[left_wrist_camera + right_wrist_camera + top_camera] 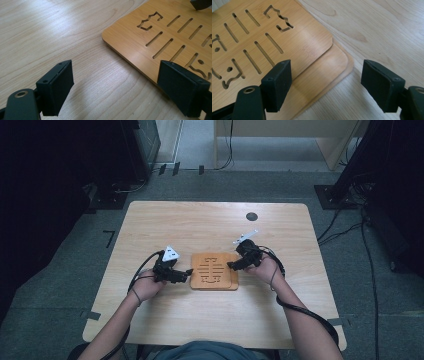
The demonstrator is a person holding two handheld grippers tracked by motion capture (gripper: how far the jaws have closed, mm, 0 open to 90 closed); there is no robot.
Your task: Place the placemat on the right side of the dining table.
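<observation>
Both claws wait with jaws apart, nothing between them. Between the two lie the stacked orange-brown slotted wooden boards (pixel 214 271) on the pale wood tabletop (pixel 150 225). The right claw (pixel 235 265) straddles their offset corner, seemingly nearer; the left claw (pixel 186 272) hangs just off the opposite edge.

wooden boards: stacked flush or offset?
Offset. In the right gripper view the slotted top board sits askew, leaving the lower board's rounded corner exposed beyond its edge on the table.
</observation>
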